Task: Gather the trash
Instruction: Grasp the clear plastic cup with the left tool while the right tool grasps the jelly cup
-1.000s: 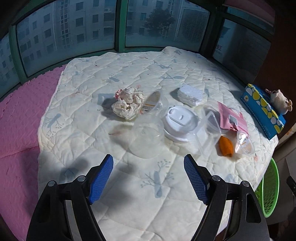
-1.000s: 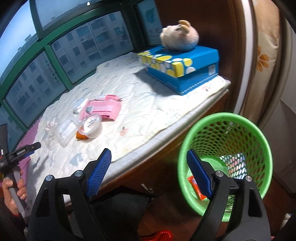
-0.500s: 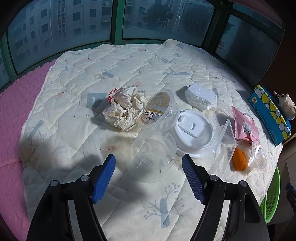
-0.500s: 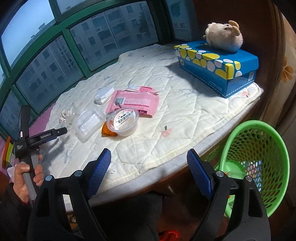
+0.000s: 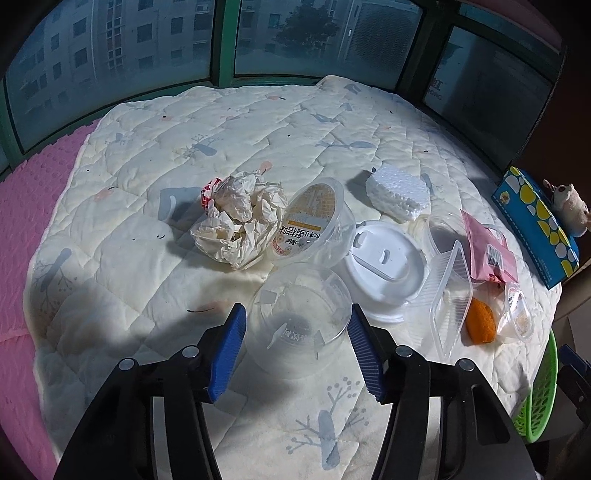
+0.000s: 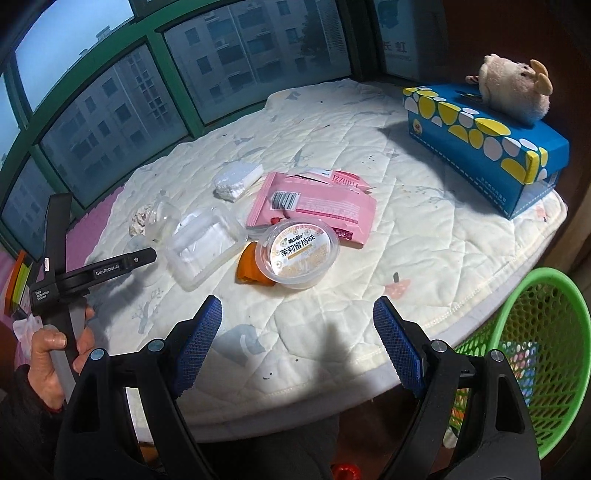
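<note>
Left gripper (image 5: pixel 295 347) is closing around the clear cup (image 5: pixel 299 325), lower centre, pads flanking but not yet pressing. Right gripper (image 6: pixel 297 339) is hanging apart, empty, farther off.

Curved bay window (image 5: pixel 221 40) with green frames, apartment blocks outside in grey daylight. Below it a cream quilted pad (image 5: pixel 258 122) with blue tree prints covers the window seat; pink dotted mat (image 5: pixel 33 192) at its left end. Dark wood wall (image 6: pixel 517 33) on the right. Light patchy, shadows near the front edge.
</note>
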`<state>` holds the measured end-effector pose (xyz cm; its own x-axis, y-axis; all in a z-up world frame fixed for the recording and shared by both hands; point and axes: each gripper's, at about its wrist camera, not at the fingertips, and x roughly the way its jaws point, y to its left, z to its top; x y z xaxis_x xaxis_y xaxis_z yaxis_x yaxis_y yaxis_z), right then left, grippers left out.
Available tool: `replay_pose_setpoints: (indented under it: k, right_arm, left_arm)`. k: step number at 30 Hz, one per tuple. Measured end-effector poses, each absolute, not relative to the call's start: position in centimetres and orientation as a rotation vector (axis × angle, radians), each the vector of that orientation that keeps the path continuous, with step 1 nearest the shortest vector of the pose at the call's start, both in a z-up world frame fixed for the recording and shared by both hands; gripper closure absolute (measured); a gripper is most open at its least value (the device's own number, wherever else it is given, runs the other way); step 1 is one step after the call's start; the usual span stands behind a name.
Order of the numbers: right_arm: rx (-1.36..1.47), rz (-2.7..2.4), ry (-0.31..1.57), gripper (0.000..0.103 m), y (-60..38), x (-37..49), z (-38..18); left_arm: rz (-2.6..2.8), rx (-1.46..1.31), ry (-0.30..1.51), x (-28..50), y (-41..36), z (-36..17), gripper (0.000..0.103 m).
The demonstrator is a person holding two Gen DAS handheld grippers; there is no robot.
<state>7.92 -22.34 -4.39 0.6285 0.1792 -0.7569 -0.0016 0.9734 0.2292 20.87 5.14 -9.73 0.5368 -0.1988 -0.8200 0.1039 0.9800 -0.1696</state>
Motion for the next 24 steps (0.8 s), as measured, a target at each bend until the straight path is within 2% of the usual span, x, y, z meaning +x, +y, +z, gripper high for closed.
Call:
replay_pose_setpoints:
  k: [24]
  right_arm:
    - [0.170,0.097,0.924,0.017,-19.8,12.4,-6.5]
  left_arm:
    - [-0.209,-0.148,0.950,17.6,7.6,-7.4,0.049]
